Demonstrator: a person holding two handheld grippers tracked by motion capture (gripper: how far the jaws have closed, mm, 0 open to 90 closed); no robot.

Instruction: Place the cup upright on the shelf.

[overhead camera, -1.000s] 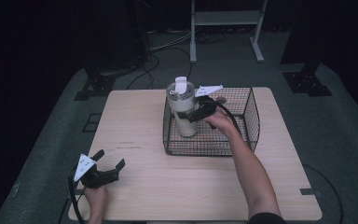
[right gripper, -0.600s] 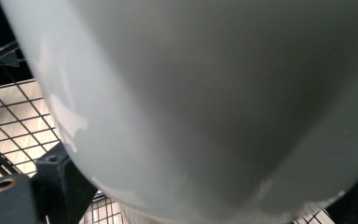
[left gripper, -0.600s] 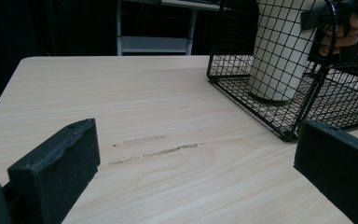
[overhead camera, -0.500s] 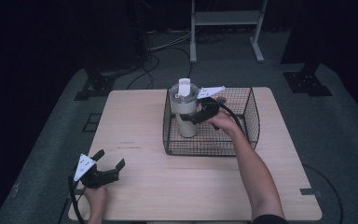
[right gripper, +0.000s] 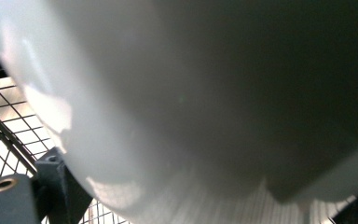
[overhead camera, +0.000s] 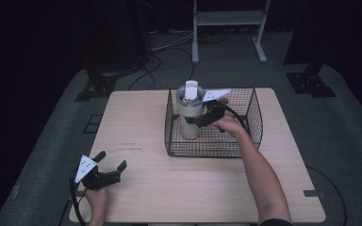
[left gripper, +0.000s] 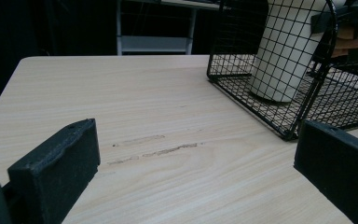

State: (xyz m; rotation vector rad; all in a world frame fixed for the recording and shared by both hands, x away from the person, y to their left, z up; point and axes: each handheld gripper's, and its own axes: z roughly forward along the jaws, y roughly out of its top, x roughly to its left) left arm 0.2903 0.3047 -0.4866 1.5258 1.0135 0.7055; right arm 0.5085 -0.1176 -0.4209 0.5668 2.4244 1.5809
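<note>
Tumbler gripped inside wire basket, far half of tabletop.

Right gripper (overhead camera: 202,117) jaws clamped on the side of the cream, smooth tapered tumbler (overhead camera: 189,113), which stands upright in the left part of the black wire-mesh basket (overhead camera: 252,134). Left gripper (overhead camera: 109,165) rests near the front-left corner of the pale woodgrain tabletop (overhead camera: 193,183), jaws spread wide, holding nothing.

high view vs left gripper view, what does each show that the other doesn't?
High view alone: both hands, the left tool open near the table's front-left corner, the tumbler's lid, the floor and cables beyond the table.

Left gripper view alone: scuff marks on the wood, seen between that tool's wide-open jaws.

Both: the cream tumbler standing in the black wire basket, with the right tool at the tumbler's side.
</note>
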